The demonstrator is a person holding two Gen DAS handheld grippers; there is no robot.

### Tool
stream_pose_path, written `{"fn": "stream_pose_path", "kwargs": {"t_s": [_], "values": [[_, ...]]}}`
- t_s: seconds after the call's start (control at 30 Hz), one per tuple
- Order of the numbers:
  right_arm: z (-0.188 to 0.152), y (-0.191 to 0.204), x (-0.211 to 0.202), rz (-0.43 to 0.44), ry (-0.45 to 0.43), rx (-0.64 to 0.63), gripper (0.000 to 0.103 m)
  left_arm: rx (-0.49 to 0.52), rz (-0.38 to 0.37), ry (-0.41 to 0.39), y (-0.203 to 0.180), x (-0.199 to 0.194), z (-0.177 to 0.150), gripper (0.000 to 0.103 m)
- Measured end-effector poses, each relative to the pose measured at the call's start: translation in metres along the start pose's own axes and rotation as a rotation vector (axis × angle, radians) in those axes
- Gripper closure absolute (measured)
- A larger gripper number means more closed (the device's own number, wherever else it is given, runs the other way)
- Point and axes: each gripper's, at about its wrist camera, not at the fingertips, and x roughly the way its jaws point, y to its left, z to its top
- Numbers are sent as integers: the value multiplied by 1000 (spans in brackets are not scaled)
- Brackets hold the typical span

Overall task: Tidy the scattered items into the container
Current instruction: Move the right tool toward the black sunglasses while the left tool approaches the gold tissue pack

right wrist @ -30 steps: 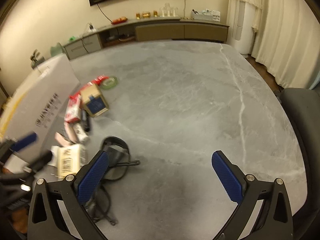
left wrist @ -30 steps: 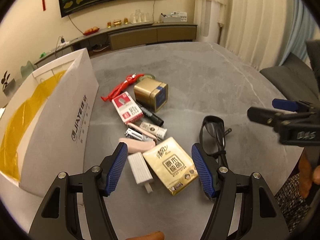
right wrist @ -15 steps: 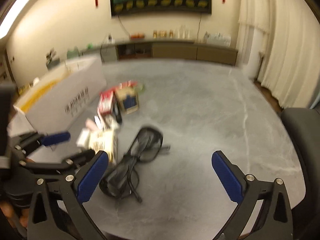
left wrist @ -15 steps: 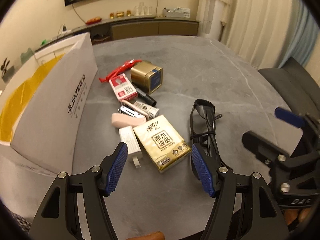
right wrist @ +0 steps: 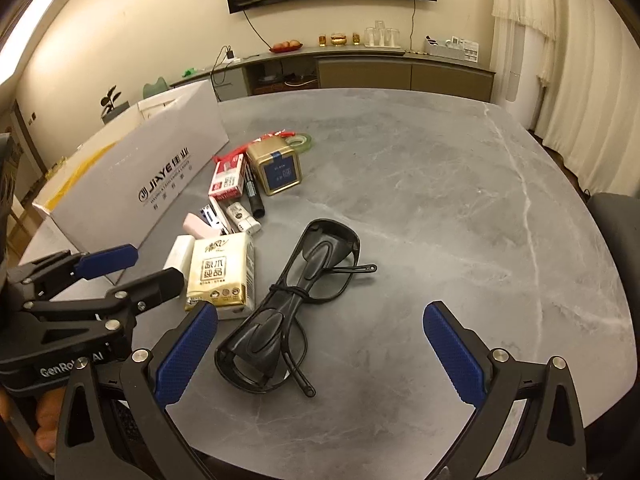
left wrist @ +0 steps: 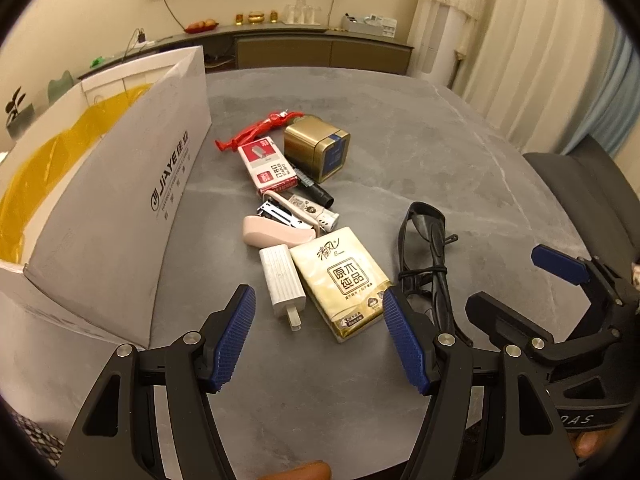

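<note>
A white cardboard box [left wrist: 120,200] with a yellow liner stands open at the table's left; it also shows as the box [right wrist: 160,176]. Beside it lie a tissue pack [left wrist: 340,280], a white charger [left wrist: 282,280], a pink stapler [left wrist: 276,234], a red-and-white staple box [left wrist: 266,164], a gold tin [left wrist: 318,152], a black marker [left wrist: 316,188] and black glasses [right wrist: 296,304]. My left gripper [left wrist: 318,336] hovers open just short of the tissue pack and charger. My right gripper [right wrist: 320,352] is open over the near end of the glasses. Neither holds anything.
A red strap [left wrist: 260,132] and a tape roll [right wrist: 300,142] lie behind the tin. The grey marble table [right wrist: 460,200] stretches bare to the right. A dark chair [left wrist: 588,188] stands at the right edge. A sideboard [right wrist: 360,68] lines the far wall.
Both grippers have drawn back and tilted up. The right gripper swung left, bringing the glasses and the item pile between its fingers' view. Nothing on the table moved.
</note>
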Motion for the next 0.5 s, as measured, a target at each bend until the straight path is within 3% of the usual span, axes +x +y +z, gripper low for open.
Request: {"fn": "stream_pose_path", "kwargs": {"t_s": [0.1, 0.17, 0.2, 0.3, 0.4, 0.43, 0.5], "values": [[15, 17, 5, -18, -11, -10, 0, -13, -7, 3, 2, 1, 1, 34], [12, 8, 1, -3, -21, 0, 2, -16, -3, 0, 3, 1, 1, 34], [13, 6, -1, 6, -29, 9, 8, -17, -1, 0, 4, 1, 1, 34], [61, 56, 17, 32, -21, 37, 26, -20, 15, -2, 5, 2, 1, 34], [47, 48, 20, 74, -13, 72, 44, -17, 38, -13, 7, 1, 1, 35], [37, 29, 18, 96, -9, 79, 53, -13, 46, -22, 6, 0, 1, 35], [11, 0, 9, 131, -6, 88, 60, -5, 63, -38, 6, -1, 1, 40]]}}
